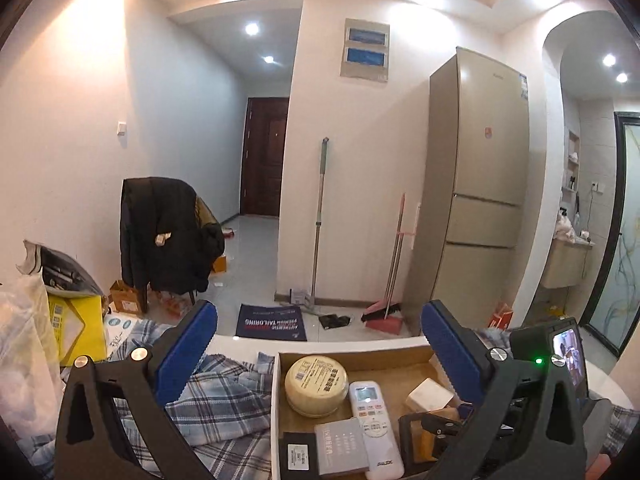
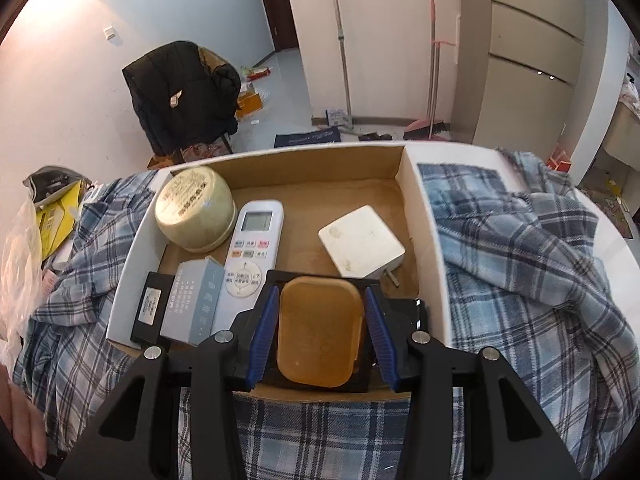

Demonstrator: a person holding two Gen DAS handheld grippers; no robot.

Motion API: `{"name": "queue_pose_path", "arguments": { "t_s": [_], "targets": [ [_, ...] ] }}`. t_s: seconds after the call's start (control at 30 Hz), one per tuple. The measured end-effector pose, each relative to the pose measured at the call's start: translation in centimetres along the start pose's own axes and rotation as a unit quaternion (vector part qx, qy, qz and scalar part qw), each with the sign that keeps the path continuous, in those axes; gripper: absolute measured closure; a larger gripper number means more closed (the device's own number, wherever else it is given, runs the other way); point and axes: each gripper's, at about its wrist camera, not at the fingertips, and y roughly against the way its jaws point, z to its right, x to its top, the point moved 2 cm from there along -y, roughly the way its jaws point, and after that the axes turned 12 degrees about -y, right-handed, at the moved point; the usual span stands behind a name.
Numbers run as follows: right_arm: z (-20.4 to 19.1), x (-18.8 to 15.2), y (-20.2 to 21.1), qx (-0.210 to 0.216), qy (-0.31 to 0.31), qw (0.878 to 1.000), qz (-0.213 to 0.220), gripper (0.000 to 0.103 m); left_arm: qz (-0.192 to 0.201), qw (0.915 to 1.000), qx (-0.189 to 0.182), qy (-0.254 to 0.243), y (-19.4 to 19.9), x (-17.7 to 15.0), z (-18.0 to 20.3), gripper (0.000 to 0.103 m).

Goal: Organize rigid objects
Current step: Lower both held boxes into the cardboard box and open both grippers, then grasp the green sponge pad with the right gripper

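Bare box floor (image 2: pixel 320 204) lies open between remote (image 2: pixel 250 256) and white adapter (image 2: pixel 360 242).

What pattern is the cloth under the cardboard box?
Blue, grey and white plaid cloth; clearest in the right wrist view, spread around the cardboard box.

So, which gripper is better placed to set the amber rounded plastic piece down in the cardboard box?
The right gripper: its blue pads clamp the amber rounded plastic piece low over the cardboard box floor. The left gripper is wide open, empty, aimed out over the box.
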Motion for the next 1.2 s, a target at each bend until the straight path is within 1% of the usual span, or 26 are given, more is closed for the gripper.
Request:
{"name": "queue_pose_path", "arguments": {
  "t_s": [0.1,0.13,0.2,0.23,0.3,0.33,0.4,0.53,0.6,0.7,0.77,0.83,0.87,0.93,1.0,1.07,1.1,1.13,1.2],
  "targets": [
    [-0.2,0.6,2.3,-0.008,0.015,0.999,0.028,0.059,0.015,0.9997,-0.009,0.015,1.3,0.9,-0.2,0.000],
    [-0.4,0.9,3.8,-0.009,0.019,0.999,0.047,0.059,0.024,0.9995,-0.006,0.018,2.0,1.4,-0.3,0.000],
    [-0.5,1.1,6.3,0.003,0.021,0.997,0.071,0.059,0.040,0.9991,0.003,0.011,3.0,2.2,-0.3,0.000],
    [-0.5,1.1,7.5,0.008,0.021,0.997,0.078,0.059,0.047,0.9989,0.004,-0.001,3.8,2.9,-0.2,0.000],
    [-0.1,0.9,10.2,0.022,0.022,0.995,0.092,0.059,0.052,0.9986,-0.002,-0.007,5.0,3.8,0.0,0.000],
    [0.0,0.8,11.2,0.024,0.022,0.995,0.097,0.059,0.052,0.9986,-0.011,-0.003,5.8,4.3,-0.1,0.000],
    [0.5,0.1,13.8,0.022,0.022,0.993,0.118,0.059,0.053,0.9983,-0.025,0.006,7.3,4.8,-0.2,0.000],
    [1.1,-2.7,18.1,0.020,0.038,0.988,0.149,0.050,0.063,0.9973,-0.034,0.019,11.2,4.8,-0.4,0.000],
    [1.4,-4.3,19.8,0.024,0.041,0.987,0.155,0.048,0.059,0.9975,-0.035,0.017,13.2,4.3,-0.2,0.000],
    [2.0,-6.4,21.4,0.035,0.023,0.986,0.159,0.039,0.055,0.9975,-0.043,0.012,15.8,3.5,0.2,0.000],
    [2.2,-7.5,22.1,0.043,0.010,0.986,0.161,0.039,0.055,0.9971,-0.051,-0.001,17.3,3.2,0.8,0.000],
    [2.4,-8.6,22.6,0.047,-0.001,0.985,0.167,0.037,0.059,0.9971,-0.045,-0.015,18.6,3.0,1.3,0.000],
    [2.5,-9.1,22.8,0.049,-0.009,0.984,0.170,0.035,0.062,0.9970,-0.043,-0.016,19.3,2.8,1.4,0.000],
    [2.5,-10.2,23.2,0.057,-0.018,0.982,0.177,0.027,0.065,0.9967,-0.048,-0.009,20.6,2.3,1.3,0.000],
    [2.5,-11.0,23.3,0.048,-0.017,0.981,0.186,0.023,0.067,0.9967,-0.047,-0.004,21.5,1.5,1.2,0.000],
    [2.1,-11.7,23.0,0.037,-0.006,0.981,0.192,0.017,0.064,0.9968,-0.047,-0.007,21.8,0.7,1.4,0.000],
    [1.8,-11.9,22.6,0.034,-0.002,0.981,0.191,0.012,0.058,0.9969,-0.052,-0.009,21.5,0.2,1.6,0.000],
    [1.7,-12.1,22.1,0.032,-0.001,0.982,0.186,0.008,0.049,0.9971,-0.057,-0.011,20.9,-0.2,1.7,0.000],
    [1.5,-12.4,21.2,0.026,-0.005,0.984,0.174,0.005,0.024,0.9984,-0.050,-0.012,19.5,-1.2,1.7,0.000]
  ]
}}
